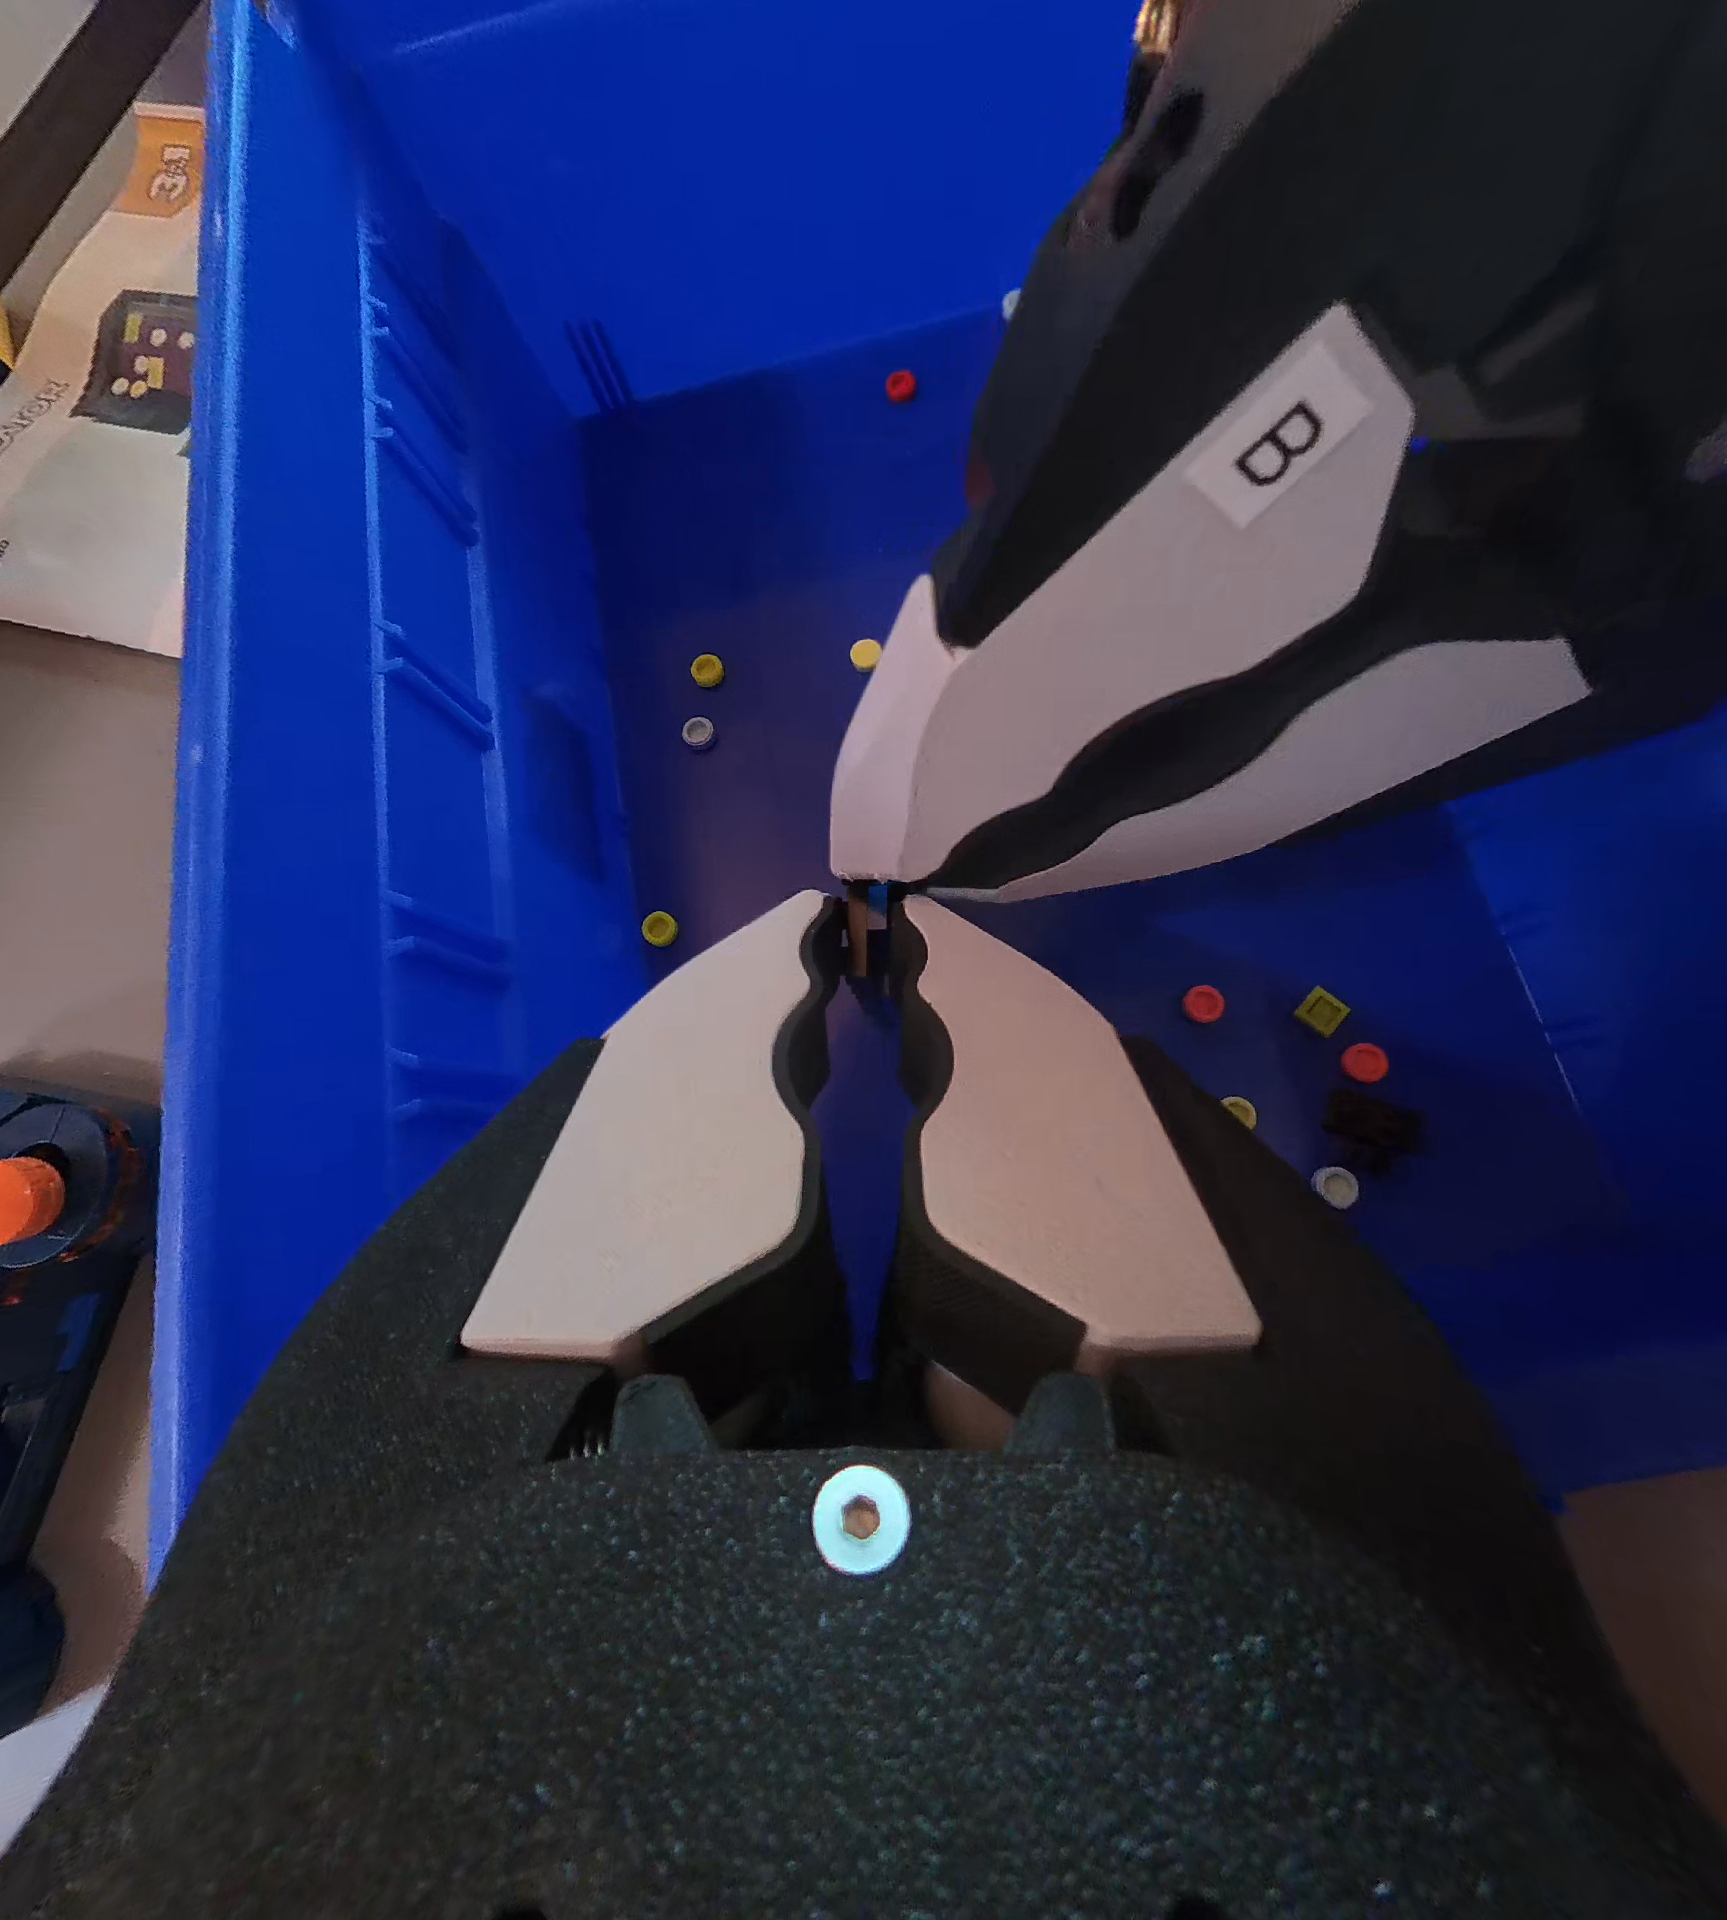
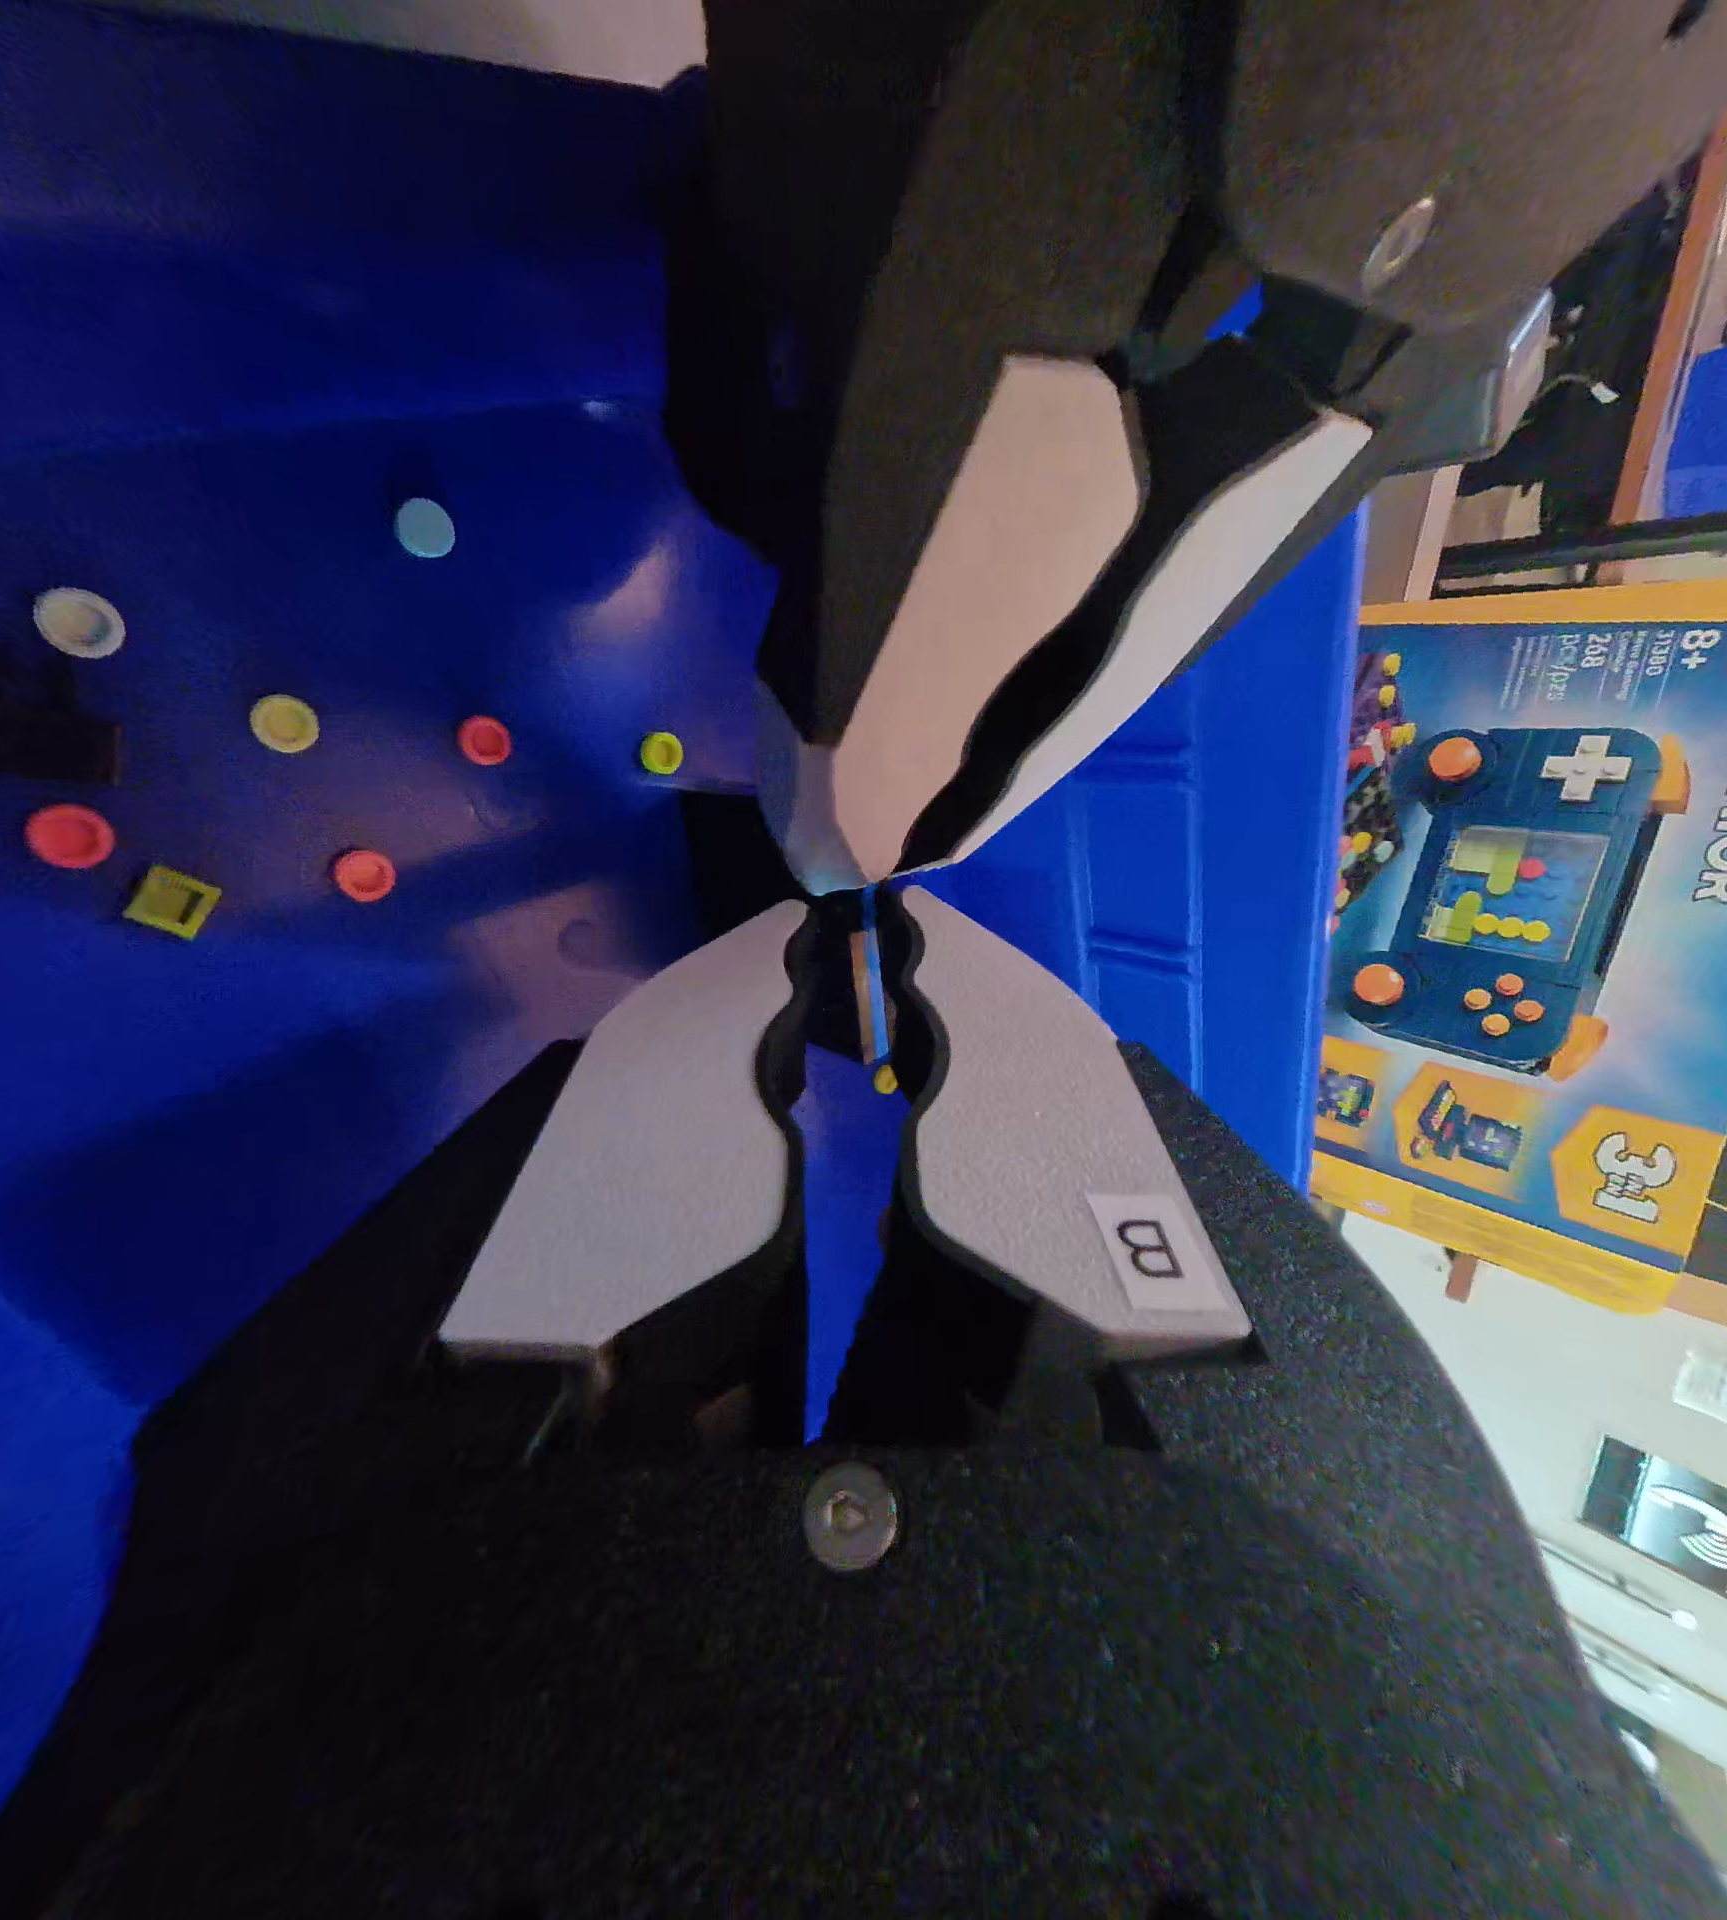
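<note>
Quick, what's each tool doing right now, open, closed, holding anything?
Left tool: closed on a thin dark piece over the blue bin.
Right tool: closed on a thin blue-edged piece.

left gripper [image 1: 864, 940]: its two white fingers are pinching a thin flat piece [image 1: 861, 943] at the tips, low inside the blue bin [image 1: 319, 727].
right gripper [image 2: 864, 977]: its tips are squeezing a thin blue and tan flat piece [image 2: 871, 982] standing on edge, and are meeting the left gripper's tips.
flat pieces: they are sitting tip to tip; I cannot tell if it is one piece or two.
small round pieces: red [image 2: 69, 834], yellow [image 2: 283, 722] and grey [image 2: 78, 621] ones are lying loose on the bin floor.
</note>
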Demonstrator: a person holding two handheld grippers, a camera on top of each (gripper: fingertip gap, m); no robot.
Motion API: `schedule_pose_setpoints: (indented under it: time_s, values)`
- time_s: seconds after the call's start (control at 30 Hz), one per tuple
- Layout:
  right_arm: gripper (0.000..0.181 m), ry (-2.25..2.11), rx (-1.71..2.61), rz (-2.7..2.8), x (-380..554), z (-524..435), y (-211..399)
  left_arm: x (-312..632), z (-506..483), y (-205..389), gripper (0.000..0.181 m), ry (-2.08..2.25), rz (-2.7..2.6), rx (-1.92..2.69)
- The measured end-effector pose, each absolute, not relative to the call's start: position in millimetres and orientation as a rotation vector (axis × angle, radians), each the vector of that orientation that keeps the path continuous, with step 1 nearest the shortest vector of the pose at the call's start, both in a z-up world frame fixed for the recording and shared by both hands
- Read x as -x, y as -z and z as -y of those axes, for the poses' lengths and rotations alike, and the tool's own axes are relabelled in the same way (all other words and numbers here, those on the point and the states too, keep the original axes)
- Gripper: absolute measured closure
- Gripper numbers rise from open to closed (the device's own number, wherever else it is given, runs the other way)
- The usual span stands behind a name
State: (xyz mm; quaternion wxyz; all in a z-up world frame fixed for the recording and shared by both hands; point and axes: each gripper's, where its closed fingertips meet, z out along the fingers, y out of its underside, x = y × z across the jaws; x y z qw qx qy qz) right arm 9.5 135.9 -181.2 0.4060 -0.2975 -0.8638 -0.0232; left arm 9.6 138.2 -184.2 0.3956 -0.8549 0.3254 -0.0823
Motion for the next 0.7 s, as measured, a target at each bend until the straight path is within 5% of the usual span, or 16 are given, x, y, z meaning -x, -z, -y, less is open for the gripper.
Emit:
schedule_pose_setpoints:
  time_s: [0.7]
  values:
    - [0.175,-0.055,0.822,2.213,-17.7,-127.2,186.1,-8.9,-138.7,184.4,0.173,0.187,-0.831,2.163]
